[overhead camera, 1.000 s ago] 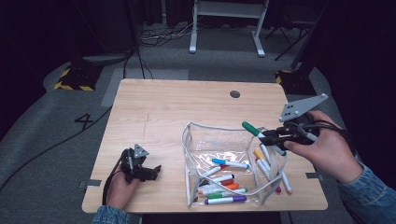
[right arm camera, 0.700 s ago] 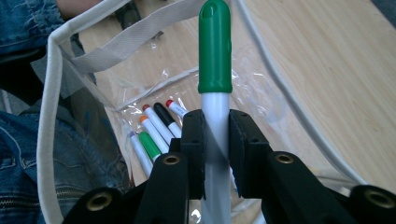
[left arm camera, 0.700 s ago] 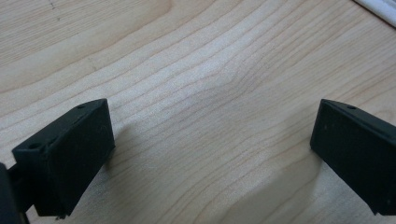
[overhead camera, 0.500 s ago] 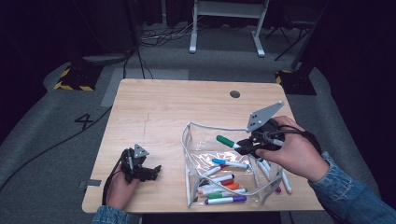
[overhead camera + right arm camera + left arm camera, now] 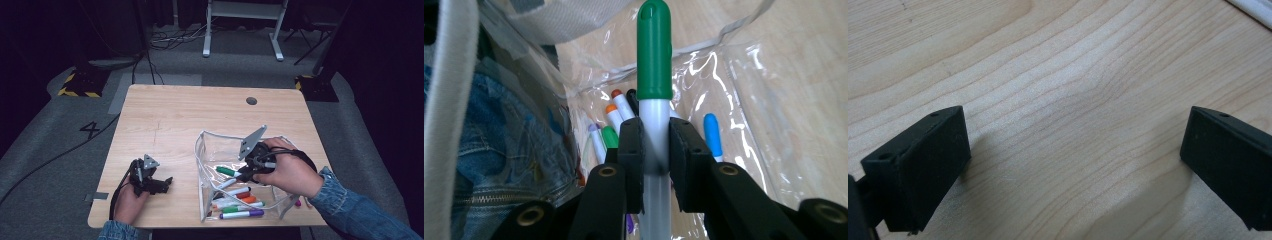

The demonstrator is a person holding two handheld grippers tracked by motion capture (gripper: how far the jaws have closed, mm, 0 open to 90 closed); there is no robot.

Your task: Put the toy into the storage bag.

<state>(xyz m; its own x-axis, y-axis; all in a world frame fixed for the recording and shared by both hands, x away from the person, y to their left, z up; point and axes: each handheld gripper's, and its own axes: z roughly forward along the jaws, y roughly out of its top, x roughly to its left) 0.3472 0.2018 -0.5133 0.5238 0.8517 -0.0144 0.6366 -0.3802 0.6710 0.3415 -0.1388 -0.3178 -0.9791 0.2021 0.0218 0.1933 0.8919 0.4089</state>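
Right gripper (image 5: 243, 175) is clamped on a white-barrelled marker with a green cap (image 5: 227, 171); the right gripper view shows both black pads (image 5: 630, 150) pressed against the white barrel, cap end sticking out past the tips. The marker sits roughly level, cap pointing toward the table's left, inside the open mouth of a clear plastic pouch with white zipper trim (image 5: 205, 150). The pouch stands open-topped on the right half of the light wooden table (image 5: 180, 115), near the front edge. The person's right hand (image 5: 287, 172), in a denim sleeve, reaches in over the pouch's right side. On the pouch floor below the held marker lie more markers (image 5: 237, 202): orange, red, green, purple and blue caps visible, mostly parallel to each other. One small pink object lies on the table just outside the pouch's right front corner; too small to identify. Left gripper (image 5: 155, 182) rests on the table near the front left, well apart from the pouch, held by the left hand (image 5: 127, 200). Its jaws stand wide apart with bare wood grain between them, nothing gripped.
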